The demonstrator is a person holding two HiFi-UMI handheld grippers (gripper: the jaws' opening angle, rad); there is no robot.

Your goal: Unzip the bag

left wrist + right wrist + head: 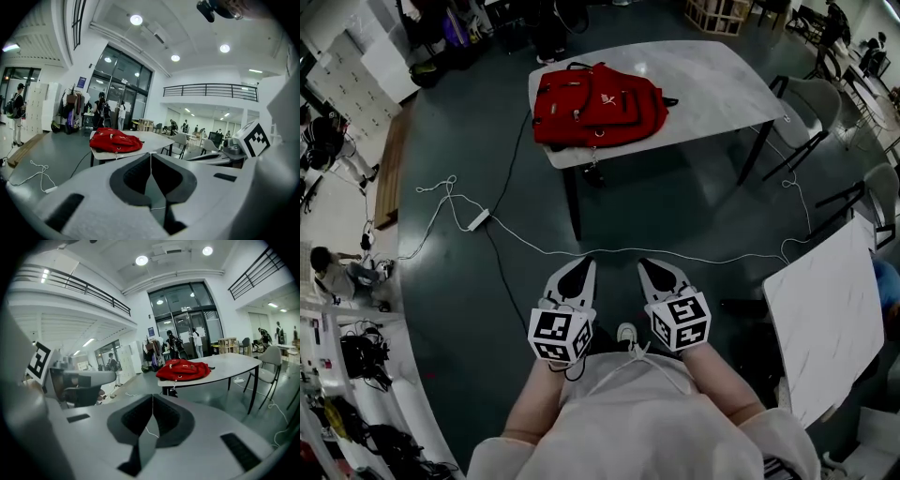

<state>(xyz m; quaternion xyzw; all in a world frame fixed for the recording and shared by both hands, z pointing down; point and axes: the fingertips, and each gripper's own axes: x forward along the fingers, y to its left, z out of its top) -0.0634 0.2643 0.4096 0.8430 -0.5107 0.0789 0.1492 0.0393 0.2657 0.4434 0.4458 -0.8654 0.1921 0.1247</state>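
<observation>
Holds left tool [584, 264] and right tool [645, 264] closed, empty; should pinch zipper pull [179, 377] of soft, limp red backpack [598, 103] at bench [722, 84] edge.

left gripper [576, 272] closed and empty, right gripper [657, 273] likewise

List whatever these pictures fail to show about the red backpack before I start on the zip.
- Whether the red backpack is zipped shut or partly open: it is too small and distant in the head view and both gripper views.
- Its underside: hidden against the table in every view.
- Its far side: hidden by the bag's own bulk in both gripper views.
</observation>
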